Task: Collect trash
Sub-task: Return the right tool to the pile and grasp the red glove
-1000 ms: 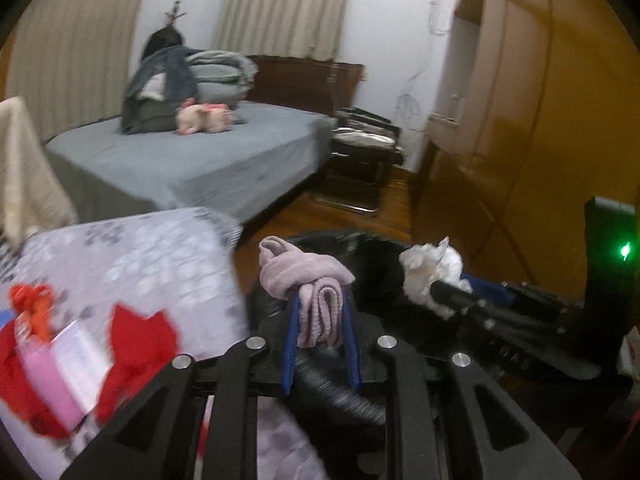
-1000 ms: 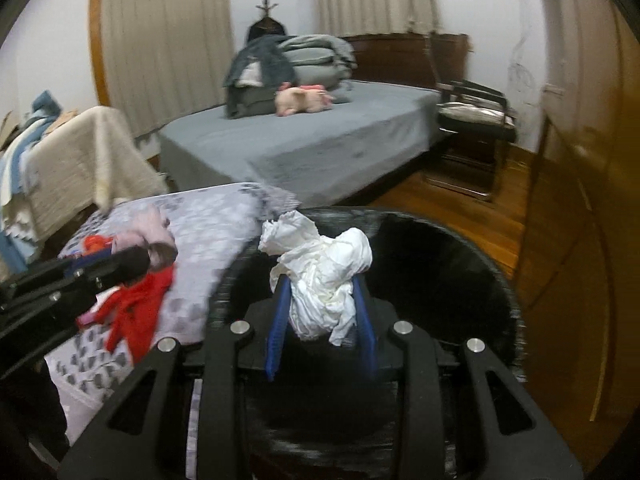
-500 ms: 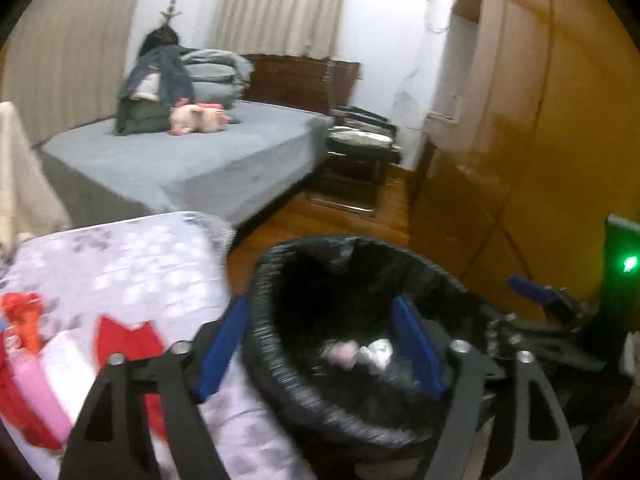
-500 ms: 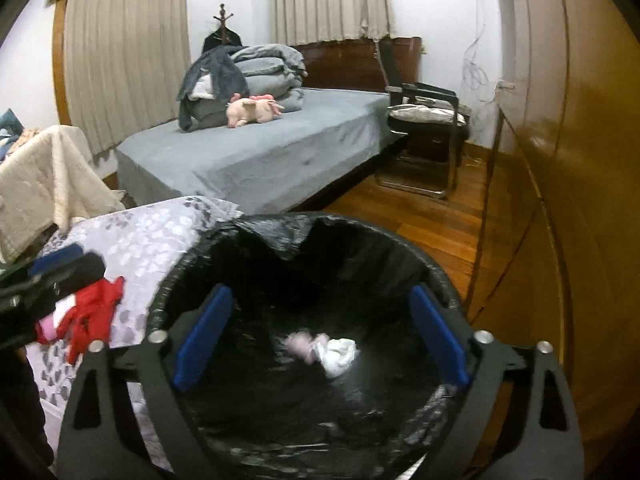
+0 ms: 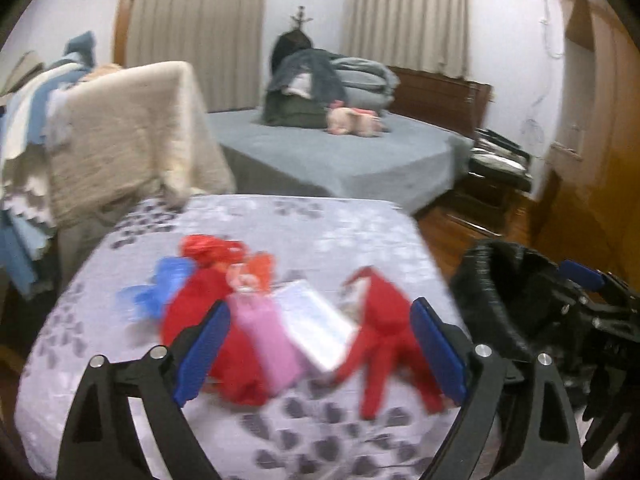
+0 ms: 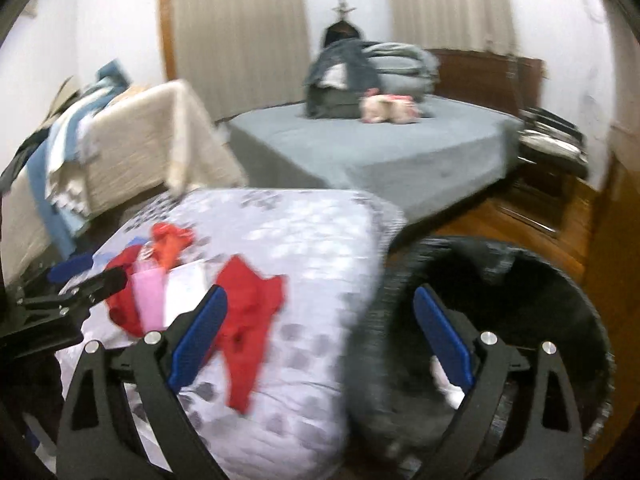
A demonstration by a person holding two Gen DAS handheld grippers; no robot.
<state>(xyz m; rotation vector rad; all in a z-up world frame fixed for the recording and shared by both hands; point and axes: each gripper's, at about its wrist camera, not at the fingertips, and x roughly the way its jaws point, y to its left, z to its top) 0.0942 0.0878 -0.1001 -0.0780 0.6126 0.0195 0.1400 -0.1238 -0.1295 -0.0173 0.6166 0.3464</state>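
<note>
Bedroom with curtains, a grey bed (image 5: 340, 156) at the back and a wooden floor; in front, a table under a grey patterned cloth (image 5: 320, 232), with a black-lined trash bin (image 6: 520, 280) just beside its right edge. Left gripper (image 5: 320, 348): jaws spread wide, holding nothing, above the cloth; directly ahead between its blue fingers (image 5: 200, 348) lie, blurred, a red scrap (image 5: 384, 332), a white card (image 5: 316, 328) and a pink packet (image 5: 260, 332); beyond these, a red bundle (image 5: 208, 248) and a blue scrap (image 5: 160, 284); the bin (image 5: 492, 300) stands to its right, with the right gripper (image 5: 580, 280) over the bin's far side. Right gripper (image 6: 320, 340): jaws likewise wide apart and empty, straddling the bin's left rim; its left finger (image 6: 200, 336) is over the cloth by the red scrap (image 6: 248, 312), its right finger over the bin's dark inside, where something pale (image 6: 444, 380) lies, too blurred to name; the left gripper (image 6: 80, 280) shows at the far left, near the pink packet (image 6: 148, 296). A beige blanket (image 5: 128, 144) hangs behind the table, to the left.
</note>
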